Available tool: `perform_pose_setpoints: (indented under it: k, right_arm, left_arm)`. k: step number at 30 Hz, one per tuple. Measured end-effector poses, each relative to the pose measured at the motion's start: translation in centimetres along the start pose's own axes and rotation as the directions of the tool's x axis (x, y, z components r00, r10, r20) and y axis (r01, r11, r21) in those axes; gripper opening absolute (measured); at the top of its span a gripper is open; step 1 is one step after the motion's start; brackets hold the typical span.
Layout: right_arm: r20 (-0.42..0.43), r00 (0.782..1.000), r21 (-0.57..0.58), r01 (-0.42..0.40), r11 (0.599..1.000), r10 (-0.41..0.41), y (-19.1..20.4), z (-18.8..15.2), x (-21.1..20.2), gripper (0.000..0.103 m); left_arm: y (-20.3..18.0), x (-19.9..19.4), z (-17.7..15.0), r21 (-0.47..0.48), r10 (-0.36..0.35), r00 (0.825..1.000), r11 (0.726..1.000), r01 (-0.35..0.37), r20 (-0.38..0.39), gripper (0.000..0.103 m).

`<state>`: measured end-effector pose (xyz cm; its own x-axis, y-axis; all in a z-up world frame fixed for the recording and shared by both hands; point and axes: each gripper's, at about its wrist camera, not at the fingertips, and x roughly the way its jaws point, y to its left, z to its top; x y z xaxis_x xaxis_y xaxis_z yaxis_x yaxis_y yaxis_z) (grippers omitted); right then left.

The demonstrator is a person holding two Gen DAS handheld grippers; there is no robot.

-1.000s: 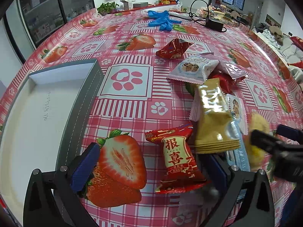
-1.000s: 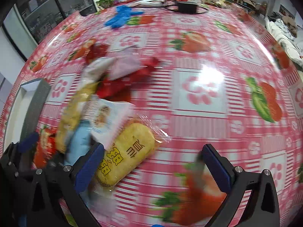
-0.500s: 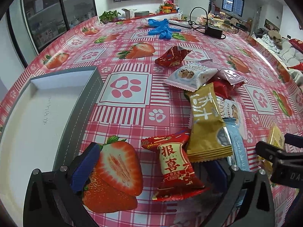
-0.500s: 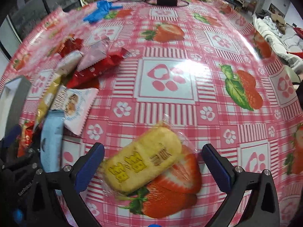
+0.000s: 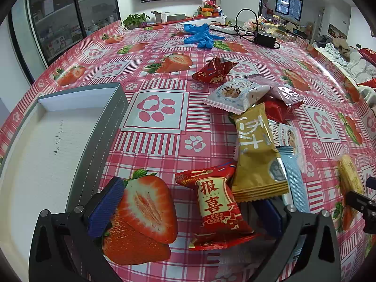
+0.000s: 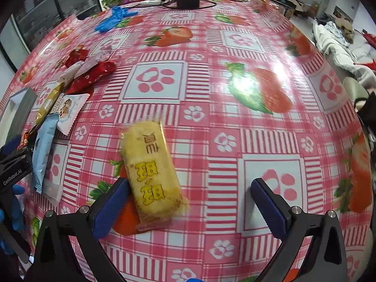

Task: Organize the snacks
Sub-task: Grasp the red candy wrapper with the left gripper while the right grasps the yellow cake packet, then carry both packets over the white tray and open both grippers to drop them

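Observation:
My left gripper (image 5: 188, 211) is open and low over the strawberry tablecloth. A red snack packet (image 5: 218, 206) lies between its fingers, nearer the right one. Beyond it sit a gold packet (image 5: 256, 155), a light blue packet (image 5: 293, 178), a white cookie packet (image 5: 237, 94) and a pink packet (image 5: 284, 91). The grey tray (image 5: 103, 129) with a white floor lies to the left. My right gripper (image 6: 189, 206) is open. A yellow rice-cracker packet (image 6: 150, 169) lies lengthwise against its left finger (image 6: 110, 206), apart from the snack pile (image 6: 70, 89).
Blue gloves (image 5: 202, 35) and a black power adapter with cable (image 5: 263, 40) lie at the far side of the table. A lone red packet (image 5: 213, 70) sits beyond the pile. A blue-gloved hand (image 6: 14, 199) holds the left gripper. The table edge curves off on the right.
The yellow cracker packet has slid right, away from the pile, and turned lengthwise beside the right gripper's left finger. The left view has tilted up a little; the red packet stays between its fingers.

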<state>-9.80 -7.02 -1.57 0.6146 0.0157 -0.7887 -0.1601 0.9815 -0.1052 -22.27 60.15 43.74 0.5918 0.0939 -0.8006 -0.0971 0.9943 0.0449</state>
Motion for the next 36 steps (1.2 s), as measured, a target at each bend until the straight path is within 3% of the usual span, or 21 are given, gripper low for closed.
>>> perform_pose_setpoints:
  k: [4, 8, 16, 19, 21, 22, 23, 24, 25, 29, 36]
  right_arm:
    - [-0.011, 1.0, 0.033, 0.013, 0.999, -0.012, 0.9, 0.9, 0.3, 0.103]
    - [0.014, 1.0, -0.041, -0.014, 0.999, 0.014, 2.7, 2.0, 0.9, 0.103]
    - [0.054, 0.998, -0.086, -0.035, 0.996, 0.04, 2.6, 1.8, 0.9, 0.103]
    - [0.021, 0.999, -0.074, -0.03, 0.997, 0.032, 2.7, 2.1, 1.0, 0.103]
    - [0.008, 0.999, -0.078, -0.03, 0.996, 0.031, 3.0, 2.1, 0.7, 0.094]
    - [0.013, 0.999, -0.091, -0.034, 0.995, 0.036, 3.2, 2.0, 0.4, 0.088]
    - [0.018, 0.999, -0.097, -0.037, 0.995, 0.039, 3.3, 1.9, 0.1, 0.072]
    - [0.021, 0.999, -0.099, -0.039, 0.994, 0.042, 3.3, 1.9, -0.2, 0.047]
    - [0.024, 0.999, -0.095, -0.041, 0.995, 0.044, 3.3, 1.8, -0.6, 0.038]
    - [0.038, 0.992, -0.039, -0.122, 0.992, 0.124, 2.3, 0.9, -1.7, 0.038]
    - [0.087, 0.975, -0.023, -0.201, 0.979, 0.203, 2.3, 0.5, -4.7, 0.038]
  left_arm:
    - [0.4, -0.3, 0.5, -0.001, 0.004, 1.0, 1.0, -0.004, 0.0, 0.103]
    - [0.7, -0.6, 1.0, -0.001, 0.009, 1.0, 1.0, -0.009, 0.001, 0.103]
    - [1.5, -1.3, 1.8, -0.001, 0.018, 1.0, 1.0, -0.018, -0.001, 0.103]
    - [1.0, -0.6, 2.2, -0.012, 0.021, 0.999, 1.0, -0.022, -0.028, 0.101]
    - [1.6, -1.2, 2.2, -0.008, 0.022, 0.999, 1.0, -0.023, -0.05, 0.087]
    - [1.7, -1.5, 2.4, -0.008, -0.012, 0.998, 1.0, 0.012, -0.053, 0.071]
    - [1.8, -1.8, 2.4, 0.004, -0.001, 0.998, 1.0, 0.001, -0.056, 0.053]
    - [1.8, -2.0, 2.5, 0.009, -0.006, 0.998, 1.0, 0.006, -0.063, 0.043]
    - [2.1, -2.0, 2.5, 0.009, -0.012, 0.997, 1.0, 0.012, -0.076, 0.043]
    - [4.8, -3.2, 1.6, -0.067, -0.094, 0.992, 0.994, 0.088, -0.088, 0.042]
    - [5.6, -4.1, 0.4, -0.08, -0.102, 0.994, 0.992, 0.1, -0.025, 0.042]
